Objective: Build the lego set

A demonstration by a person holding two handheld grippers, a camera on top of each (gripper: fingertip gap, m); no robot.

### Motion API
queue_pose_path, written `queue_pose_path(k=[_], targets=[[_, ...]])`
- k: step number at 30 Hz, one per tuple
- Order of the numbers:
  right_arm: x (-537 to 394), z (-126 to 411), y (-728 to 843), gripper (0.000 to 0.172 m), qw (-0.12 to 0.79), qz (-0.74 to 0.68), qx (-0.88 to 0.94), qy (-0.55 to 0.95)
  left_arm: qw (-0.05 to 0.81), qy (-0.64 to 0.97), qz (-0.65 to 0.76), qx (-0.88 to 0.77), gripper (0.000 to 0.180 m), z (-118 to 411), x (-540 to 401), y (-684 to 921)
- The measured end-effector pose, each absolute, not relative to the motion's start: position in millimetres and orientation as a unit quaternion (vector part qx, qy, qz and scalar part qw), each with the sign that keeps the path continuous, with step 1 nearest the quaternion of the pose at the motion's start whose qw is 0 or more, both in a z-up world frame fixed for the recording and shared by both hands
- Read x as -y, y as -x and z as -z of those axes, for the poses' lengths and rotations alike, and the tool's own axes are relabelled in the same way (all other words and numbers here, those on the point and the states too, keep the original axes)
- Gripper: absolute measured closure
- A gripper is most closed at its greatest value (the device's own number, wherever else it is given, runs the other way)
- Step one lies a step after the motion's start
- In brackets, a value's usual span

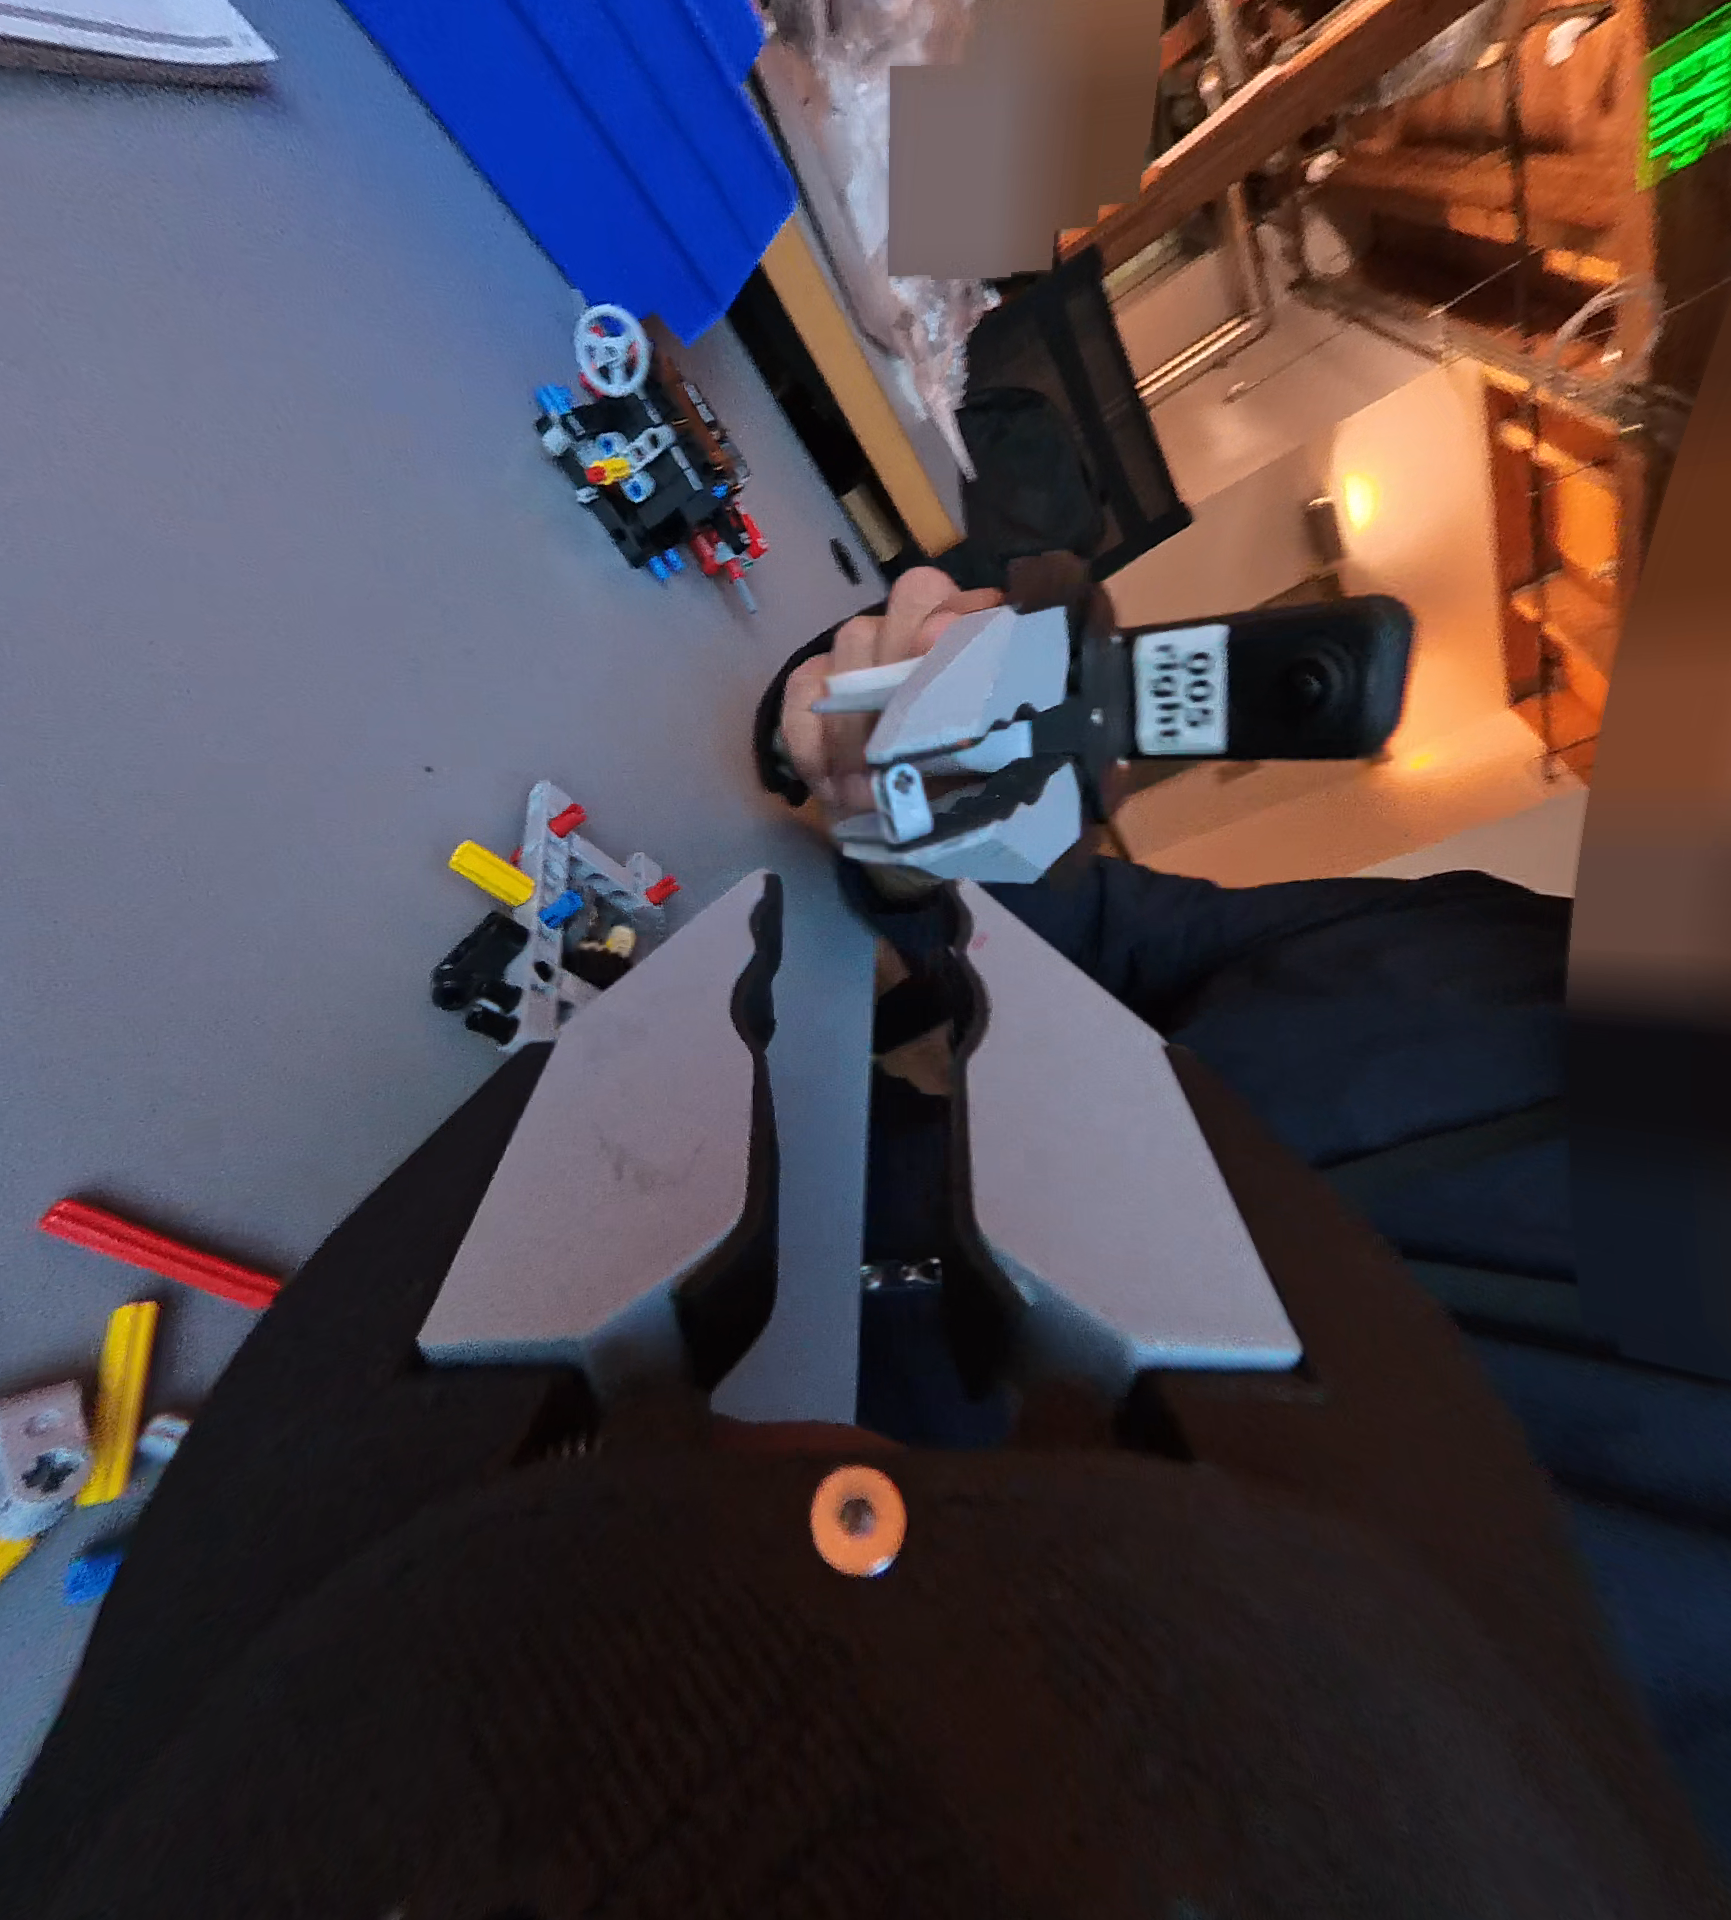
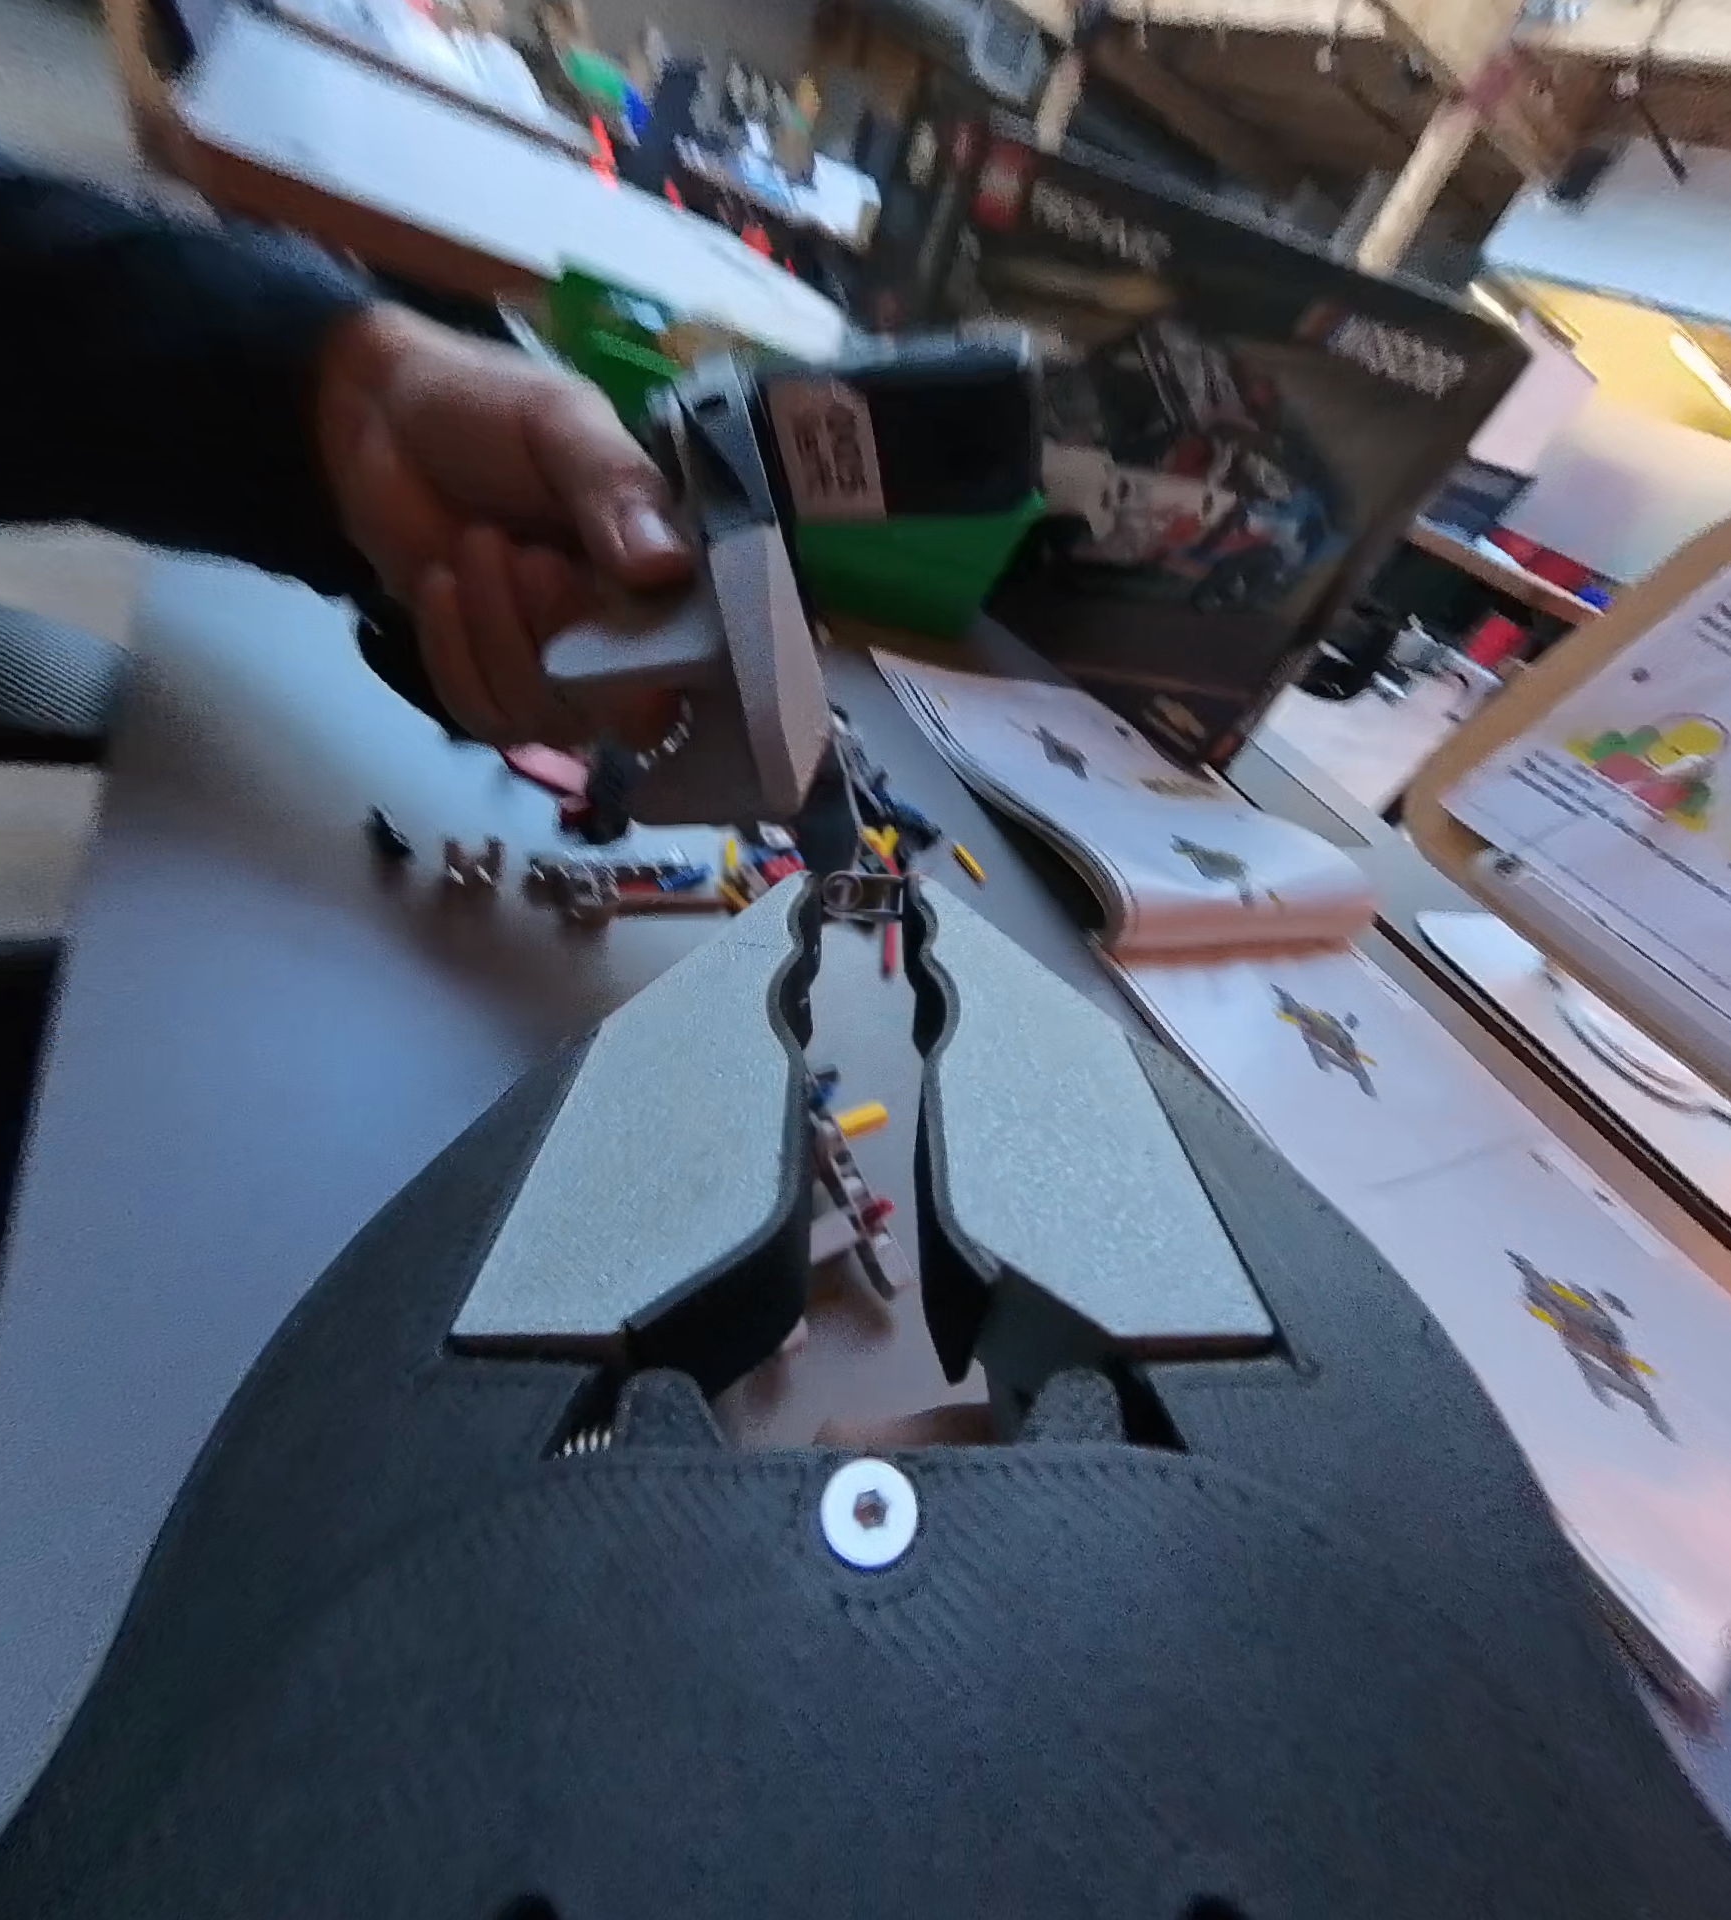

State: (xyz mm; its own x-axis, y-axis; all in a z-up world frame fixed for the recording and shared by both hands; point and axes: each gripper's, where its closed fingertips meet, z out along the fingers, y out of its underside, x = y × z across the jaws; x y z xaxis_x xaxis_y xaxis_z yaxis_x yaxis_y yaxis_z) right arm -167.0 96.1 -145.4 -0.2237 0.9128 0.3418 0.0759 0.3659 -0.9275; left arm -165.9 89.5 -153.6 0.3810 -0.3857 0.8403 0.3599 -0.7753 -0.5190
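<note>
Fingertips of the right gripper point(image 2: 863, 902) are clamped on a small light-grey connector piece point(image 2: 866, 894), which bridges the narrow gap between the two pads at their very tips. From the left wrist view the same piece point(image 1: 905, 802) shows end-on, with a cross-shaped hole, pinched in the right gripper point(image 1: 892, 821) that a hand point(image 1: 845, 675) holds up off the bench.

Fingers of the left gripper point(image 1: 871, 914) stand apart with nothing between them; only the grey bench point(image 1: 217, 623) and a dark sleeve point(image 1: 1308, 966) show through the gap. The held piece lies just beyond and above those open tips.

Near the left finger, on the bench, sits a grey frame assembly point(image 1: 570, 914) with yellow, red and blue pins. Farther toward the bench's far edge stands a black assembly with a white steering wheel point(image 1: 643, 457), beside a blue bin point(image 1: 612, 135). Loose red and yellow axles point(image 1: 154, 1252) lie near the corner.

Only the right wrist view shows the open instruction booklet point(image 2: 1183, 831), a dark product box point(image 2: 1245, 436) and cluttered shelves behind, all blurred.
</note>
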Motion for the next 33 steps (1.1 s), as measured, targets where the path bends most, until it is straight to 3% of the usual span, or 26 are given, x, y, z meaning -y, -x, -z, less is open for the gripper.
queue_pose_path(k=[5, 10, 18, 33], targets=[[-78, 113, 152, 0.16, 0.441, -0.577, 0.606, 0.324, 0.333, 0.655, 0.678, -0.01, 0.155, 121, -77, 155], [-71, 94, 139, 0.159, 0.426, -0.642, 0.575, 0.276, 0.317, 0.597, 0.736, -0.017, 0.155, 104, -68, 141], [-65, 105, 144, 0.16, 0.444, -0.612, 0.598, 0.265, 0.308, 0.606, 0.733, -0.025, 0.173, 106, -67, 125], [-75, 127, 145, 0.16, 0.481, -0.515, 0.659, 0.262, 0.328, 0.695, 0.639, -0.014, 0.173, 128, -81, 127]])
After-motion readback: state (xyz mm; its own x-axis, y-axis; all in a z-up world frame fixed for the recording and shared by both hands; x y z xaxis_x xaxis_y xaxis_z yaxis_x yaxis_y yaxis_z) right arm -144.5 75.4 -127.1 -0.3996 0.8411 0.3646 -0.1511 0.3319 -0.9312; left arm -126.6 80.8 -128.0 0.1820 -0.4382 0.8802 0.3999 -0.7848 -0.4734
